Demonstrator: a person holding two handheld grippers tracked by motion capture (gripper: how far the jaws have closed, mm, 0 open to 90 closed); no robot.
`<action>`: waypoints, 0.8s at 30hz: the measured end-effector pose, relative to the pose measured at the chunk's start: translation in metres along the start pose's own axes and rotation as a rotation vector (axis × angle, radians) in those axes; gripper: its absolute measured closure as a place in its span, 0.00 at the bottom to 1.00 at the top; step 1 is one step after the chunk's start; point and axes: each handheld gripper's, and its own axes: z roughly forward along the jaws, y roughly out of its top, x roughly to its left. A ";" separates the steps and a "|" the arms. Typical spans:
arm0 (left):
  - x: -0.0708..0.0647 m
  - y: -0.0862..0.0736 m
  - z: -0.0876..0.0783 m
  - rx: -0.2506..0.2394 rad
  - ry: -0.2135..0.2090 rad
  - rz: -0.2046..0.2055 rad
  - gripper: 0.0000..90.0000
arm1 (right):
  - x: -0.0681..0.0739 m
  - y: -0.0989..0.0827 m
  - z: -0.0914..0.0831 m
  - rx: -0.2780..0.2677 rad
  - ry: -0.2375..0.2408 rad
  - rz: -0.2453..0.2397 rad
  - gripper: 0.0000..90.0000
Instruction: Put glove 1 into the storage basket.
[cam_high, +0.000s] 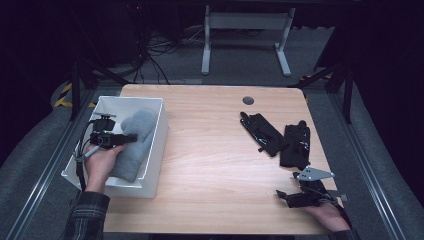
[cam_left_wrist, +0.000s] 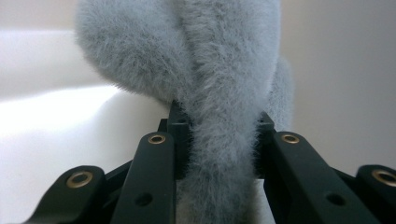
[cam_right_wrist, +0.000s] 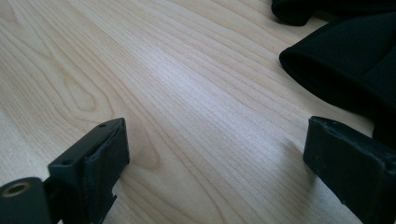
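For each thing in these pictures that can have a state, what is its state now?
Left gripper: shut on the grey mitten.
Grey mitten: inside the white bin, pinched by the left gripper.
White bin: open-topped, on the table's left edge.
Right gripper: open, just above the table, holding nothing.
Black gloves: lying loose on the table.

Surface (cam_high: 210, 150): light wood, visible grain, smooth w/ soft sheen. Bin (cam_high: 156, 150): white plastic, smooth, matt. Mitten (cam_left_wrist: 219, 93): grey cloth, fuzzy, fleece-like pile. Gloves (cam_high: 280, 137): black fabric, part glossy trim. Left tool (cam_left_wrist: 217, 140): matt black plastic, brass-coloured rivets. Right tool (cam_right_wrist: 215, 158): matt black, rough pads.
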 end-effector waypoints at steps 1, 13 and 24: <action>0.004 0.000 0.004 0.014 0.008 -0.007 0.79 | 0.000 0.000 0.000 0.000 0.000 0.000 0.08; 0.029 -0.004 0.029 0.109 0.097 -0.053 0.61 | 0.000 0.000 0.000 0.000 0.000 -0.001 0.08; 0.007 0.008 -0.005 0.021 0.136 0.028 0.34 | 0.000 0.000 0.000 0.000 0.000 -0.001 0.08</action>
